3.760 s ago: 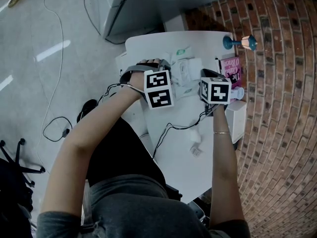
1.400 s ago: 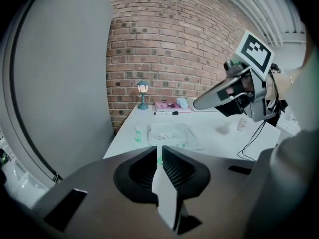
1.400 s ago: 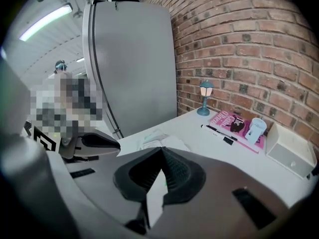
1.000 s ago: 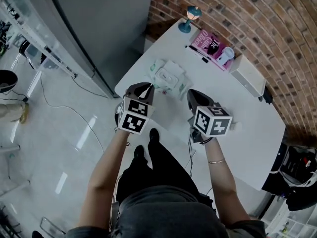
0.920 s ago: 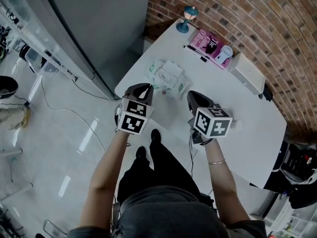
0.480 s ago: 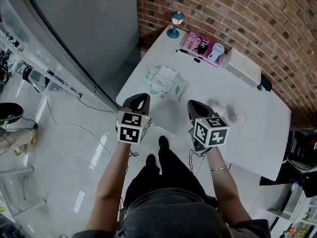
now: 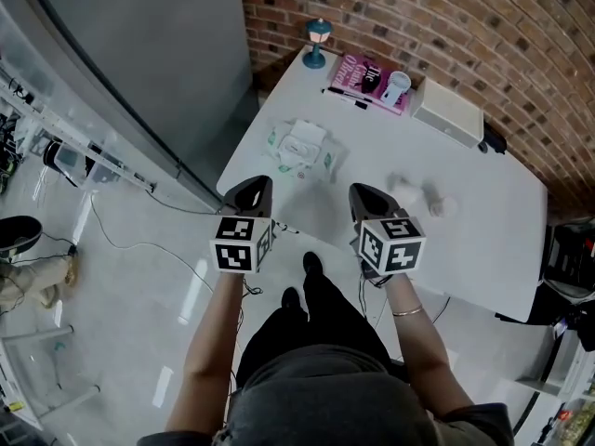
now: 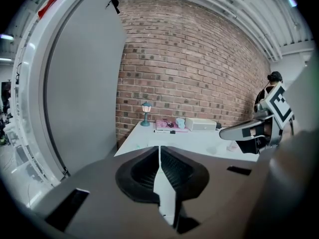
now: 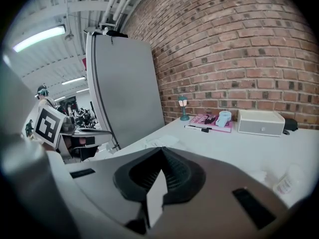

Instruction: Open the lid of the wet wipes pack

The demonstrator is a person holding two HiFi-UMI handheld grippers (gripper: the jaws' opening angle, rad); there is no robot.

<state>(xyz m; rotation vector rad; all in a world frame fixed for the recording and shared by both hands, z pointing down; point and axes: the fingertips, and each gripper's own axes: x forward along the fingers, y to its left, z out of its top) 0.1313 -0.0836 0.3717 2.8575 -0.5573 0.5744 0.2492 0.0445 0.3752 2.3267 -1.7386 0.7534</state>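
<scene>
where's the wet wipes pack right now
In the head view, the white-and-green wet wipes pack lies on the white table near its left edge, ahead of the left gripper and apart from it.

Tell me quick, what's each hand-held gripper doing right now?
Left hand-held gripper: closed, holding nothing.
Right hand-held gripper: closed, holding nothing.

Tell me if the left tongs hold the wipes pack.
No, the left tongs are shut empty, apart from the wet wipes pack on the table.
</scene>
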